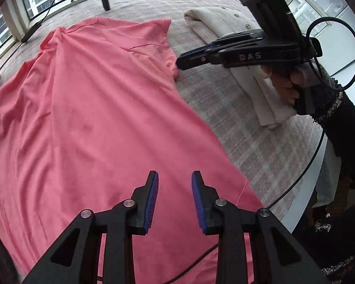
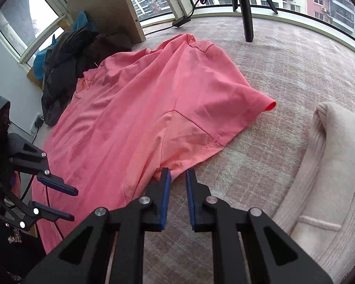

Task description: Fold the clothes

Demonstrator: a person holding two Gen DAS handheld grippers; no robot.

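Pink T-shirt (image 2: 139, 108) lies spread flat across the carpet (image 2: 284, 75), no fold in it yet, so I judge nearly all the work is ahead. My right gripper (image 2: 178, 175) sits at the armpit hem, jaws narrowly apart, cloth at their tips but not clamped. My left gripper (image 1: 175, 184) hovers over the bottom hem, released, empty. Beside it, a cream sweater (image 2: 326, 177) already lies folded.
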